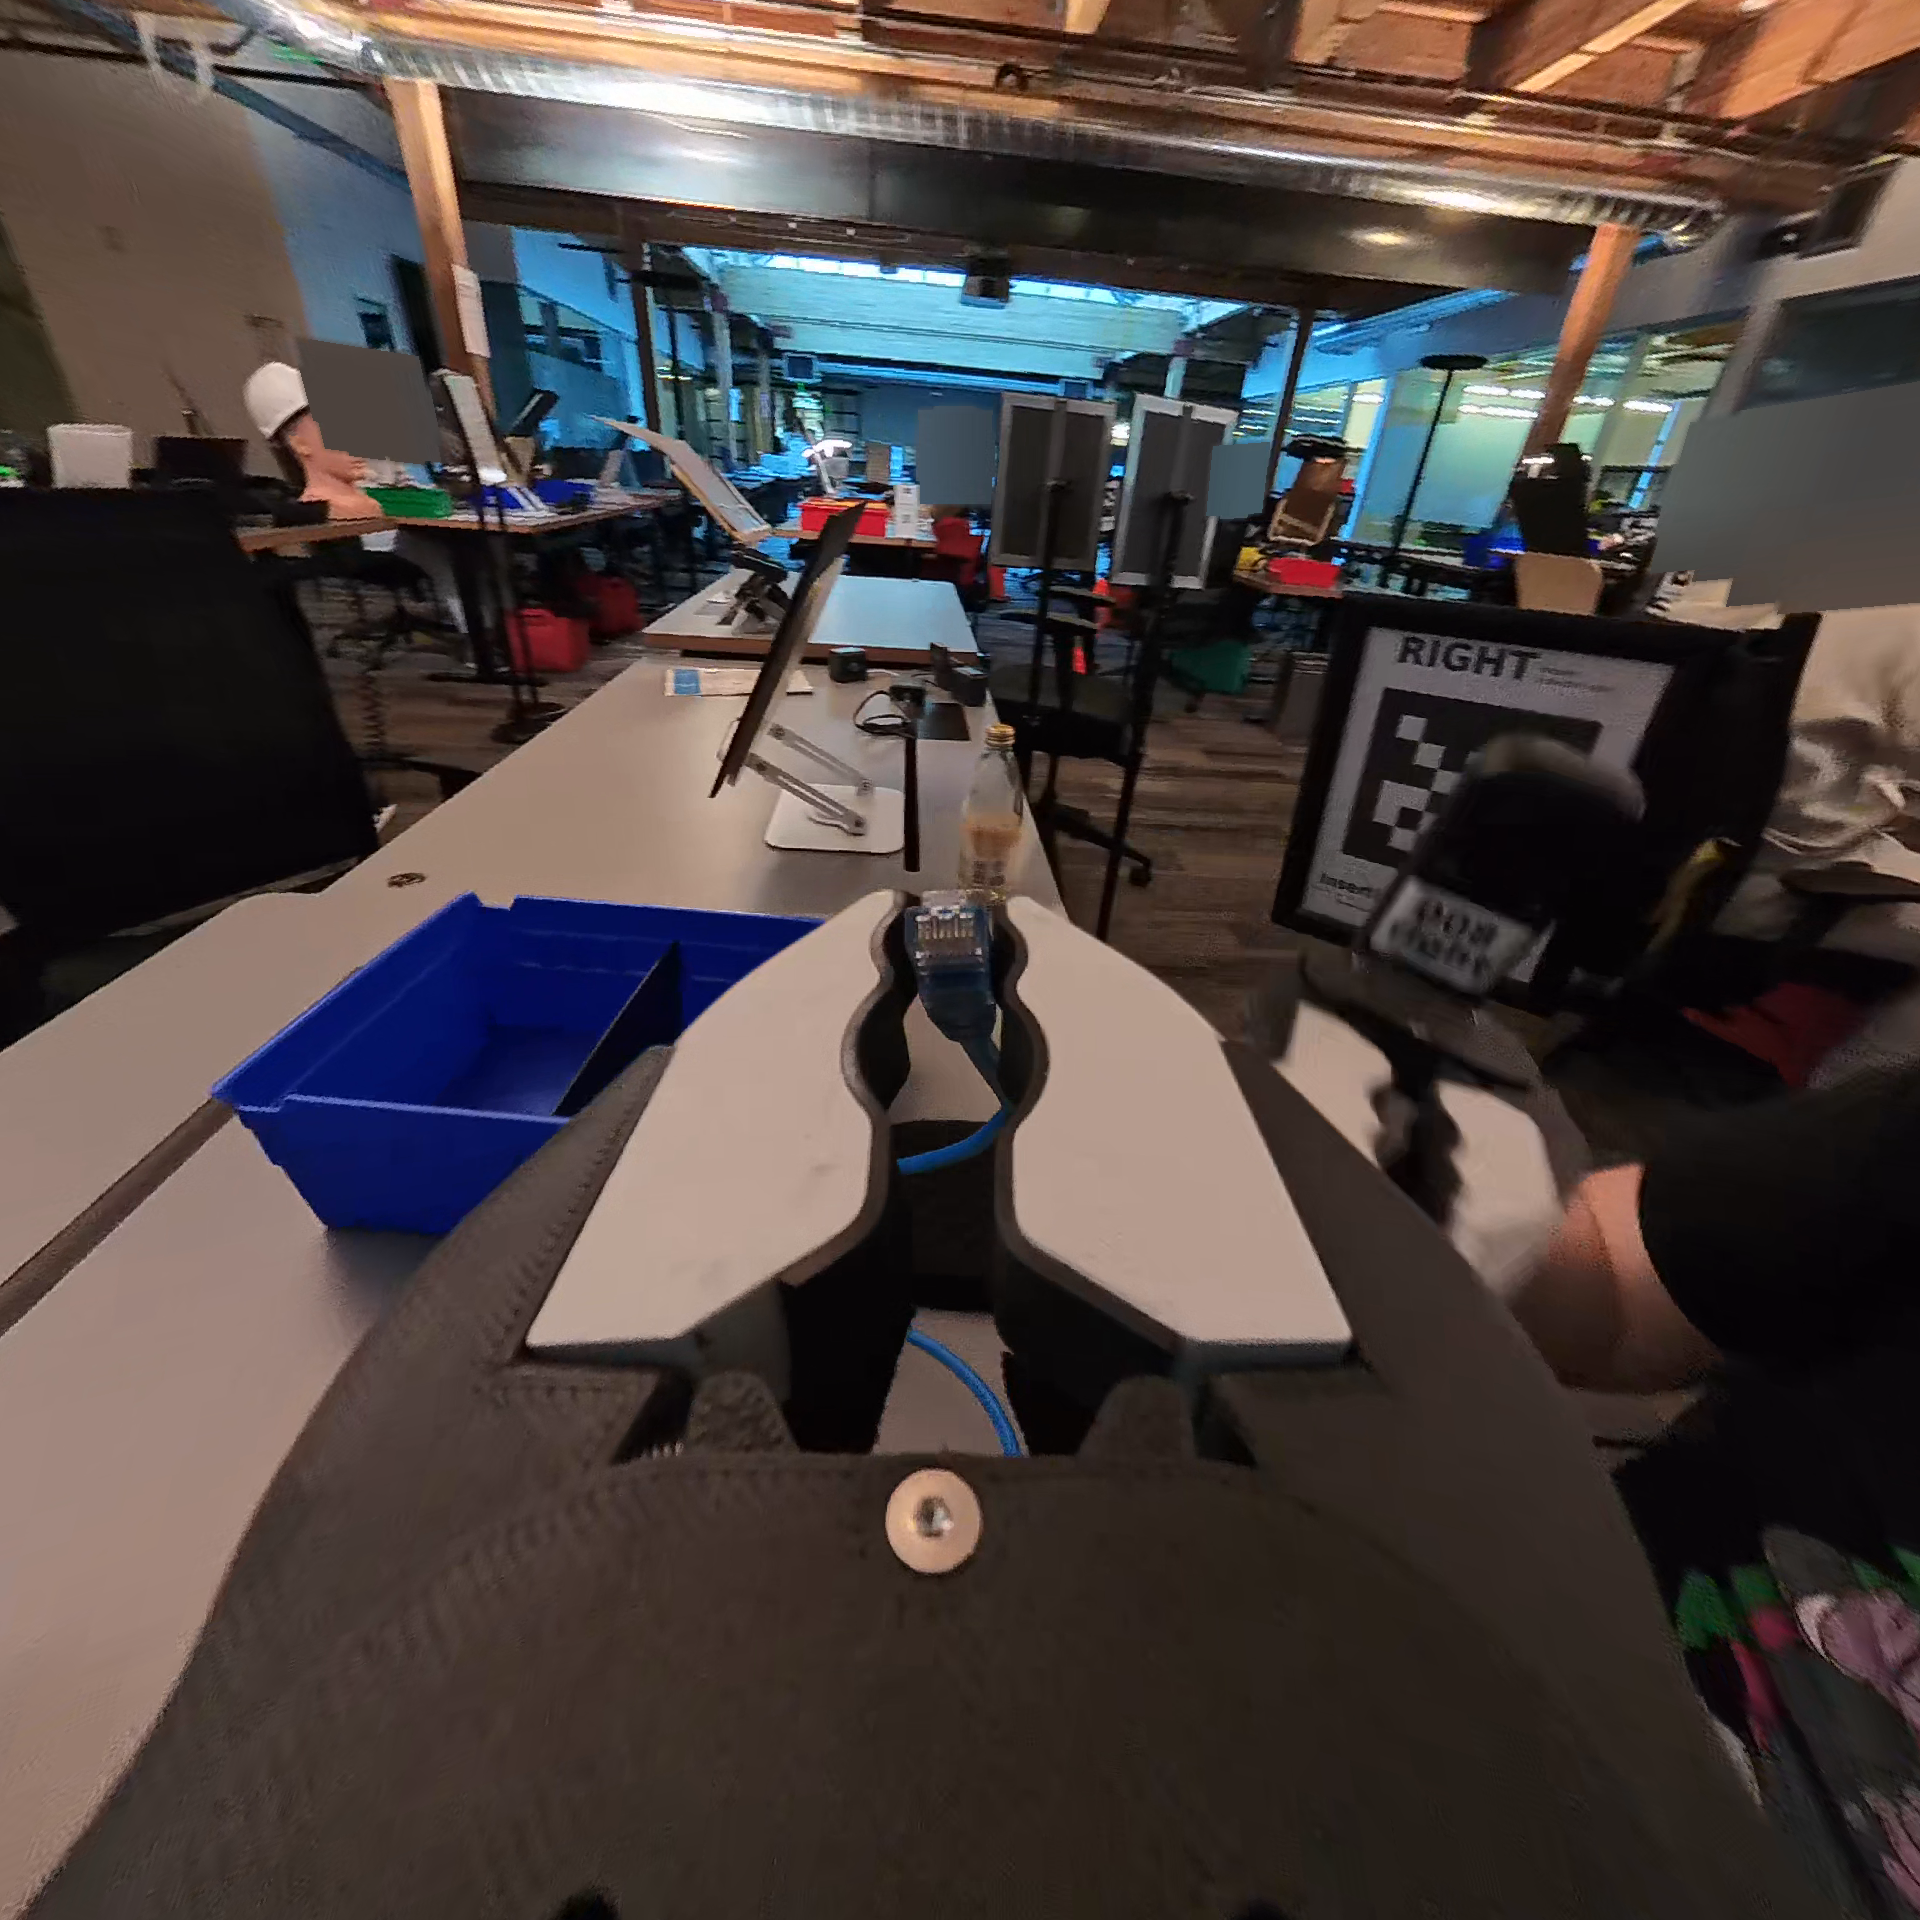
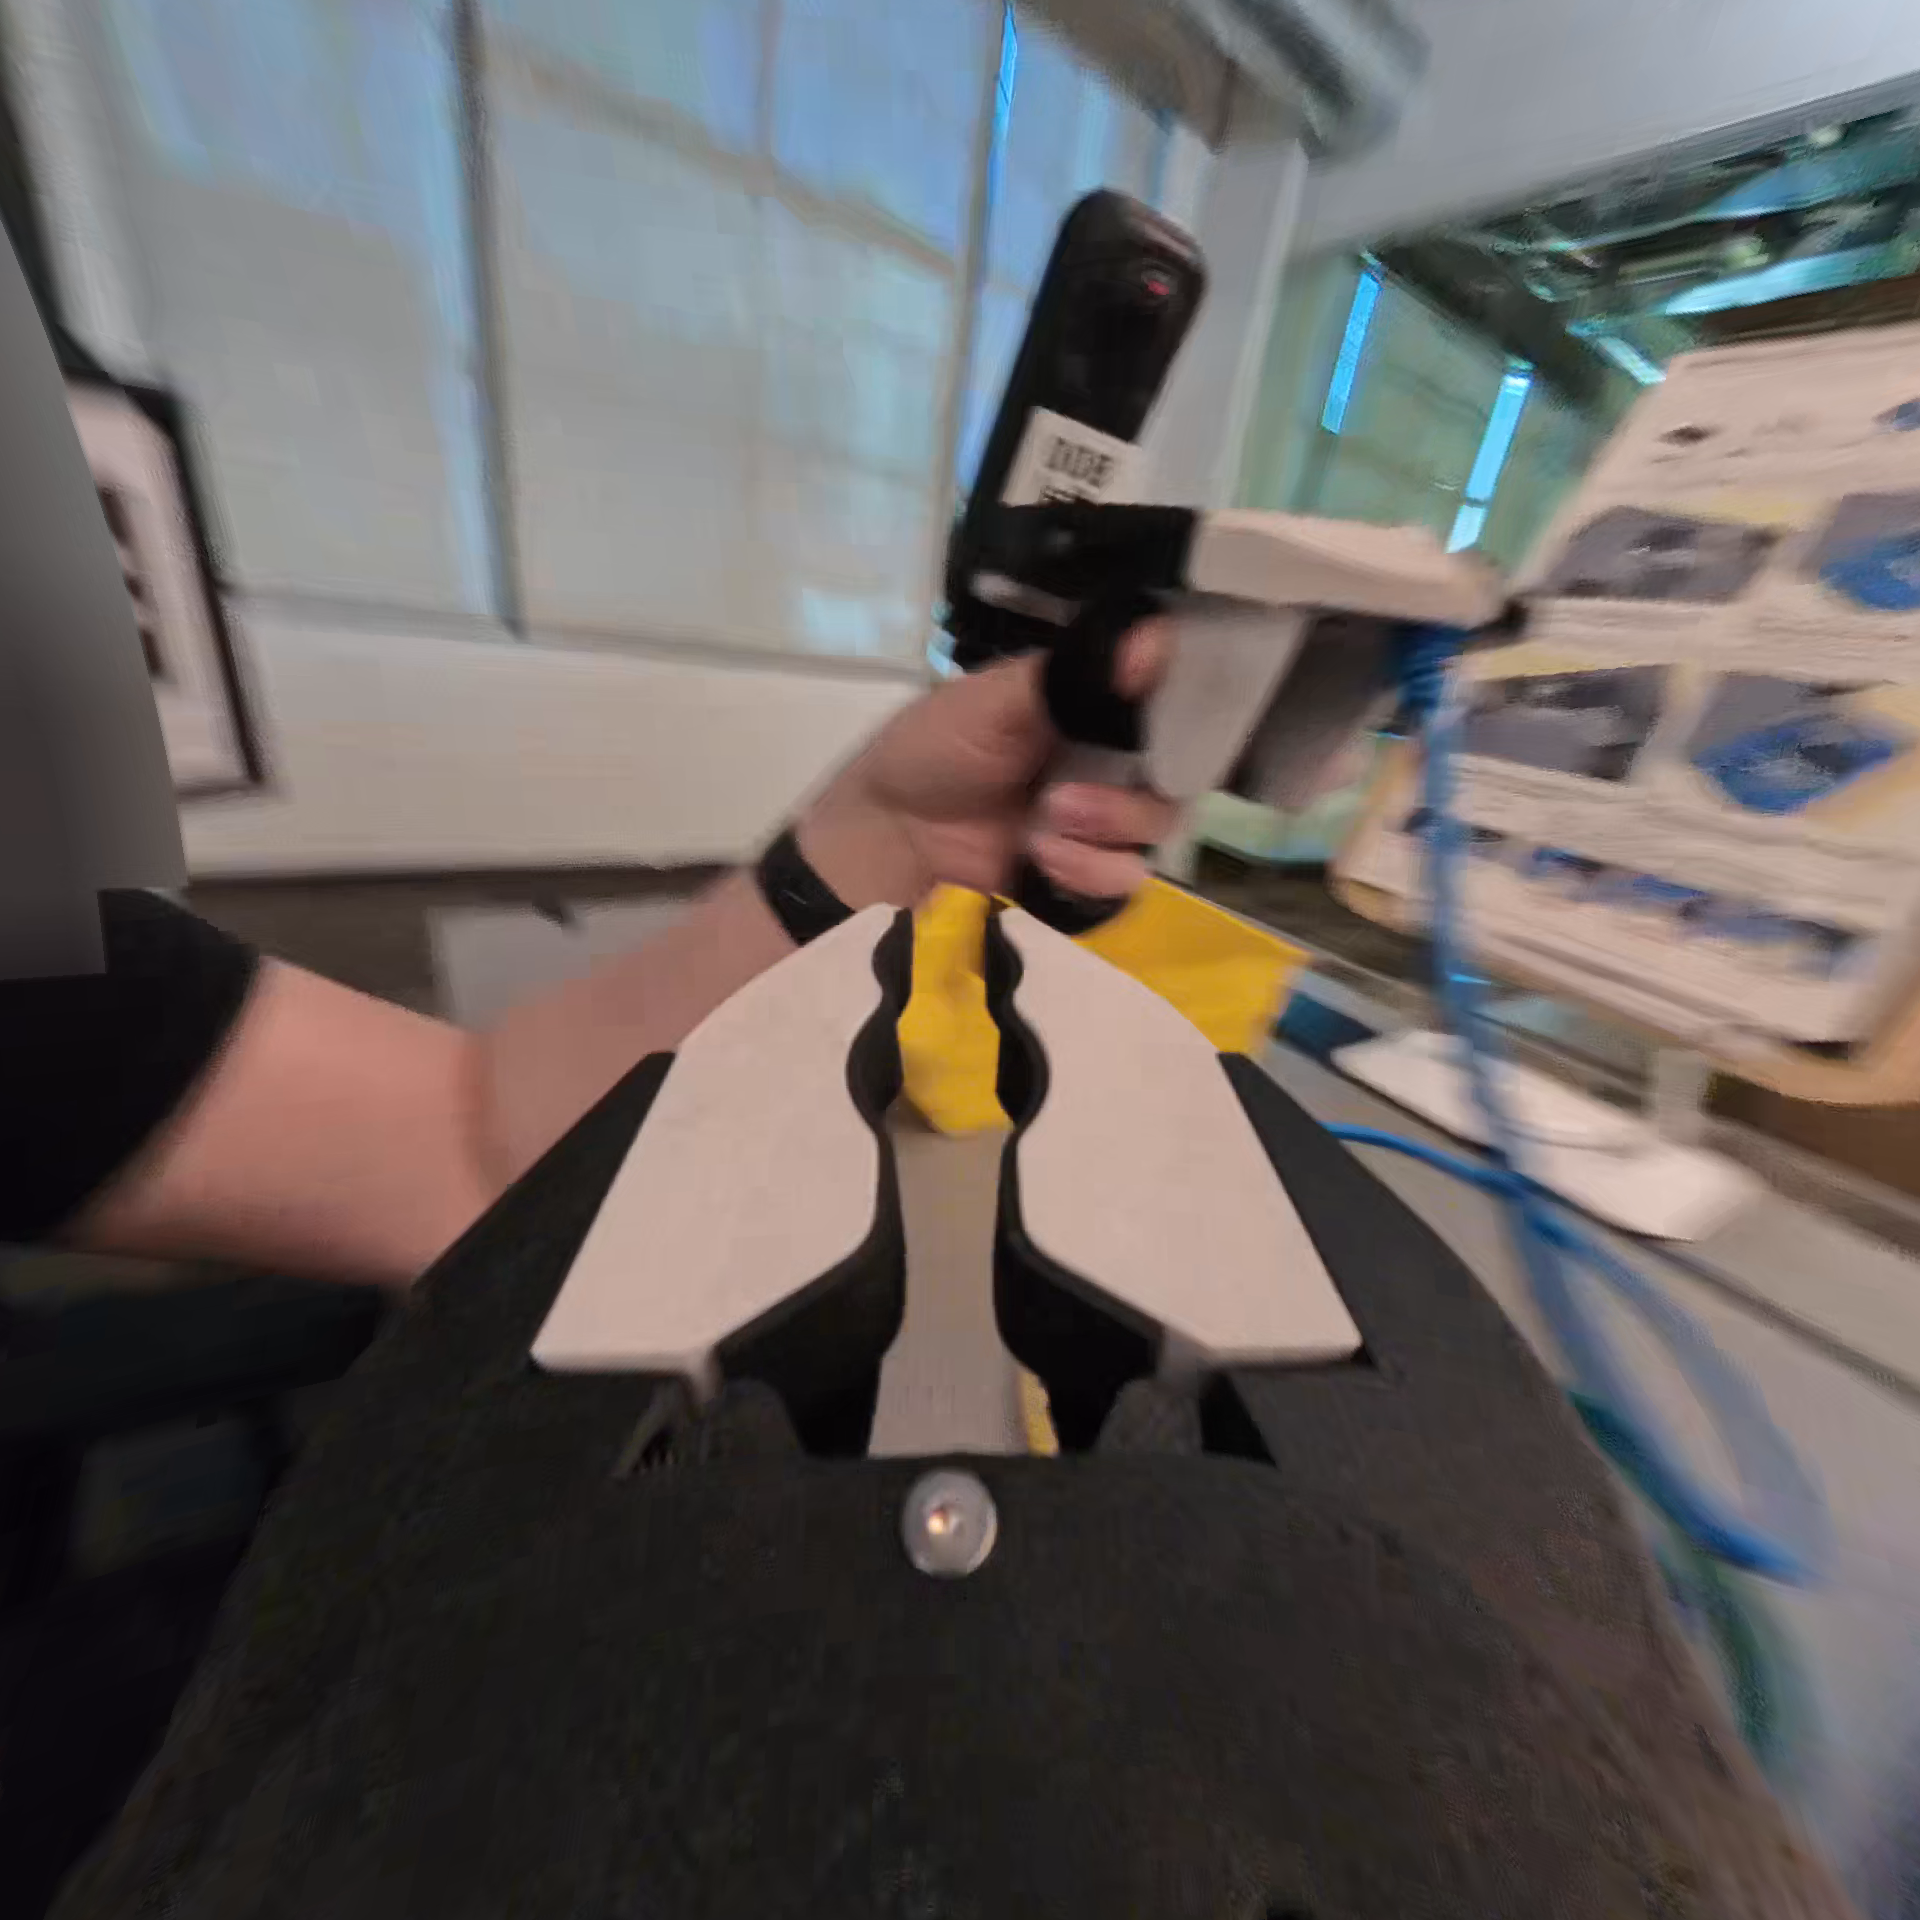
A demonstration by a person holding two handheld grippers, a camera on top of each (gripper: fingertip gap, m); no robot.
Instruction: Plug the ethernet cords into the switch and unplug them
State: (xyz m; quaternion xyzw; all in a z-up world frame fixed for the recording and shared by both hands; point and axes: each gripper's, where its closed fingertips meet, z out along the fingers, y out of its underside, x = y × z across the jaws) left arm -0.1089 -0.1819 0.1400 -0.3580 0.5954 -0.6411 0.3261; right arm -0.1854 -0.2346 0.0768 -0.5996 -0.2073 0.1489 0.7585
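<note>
Left gripper [image 1: 951, 920], grey-faced fingers raised level above the pale grey worktop [image 1: 582, 821], clamps the clear plug of a blue ethernet cord [image 1: 948, 961] at its tips; the cord trails back between the fingers toward 6 o'clock. A blue plastic divided bin [image 1: 457, 1049] sits at 9 o'clock. Right gripper [image 2: 948, 935], held nearly level, is closed on a yellow strip, material unclear [image 2: 951, 1029]. Beyond it at 12 o'clock, the person's left hand [image 2: 977, 779] grips the other tool's handle, forearm extending toward 8 o'clock. No switch is discernible.
</note>
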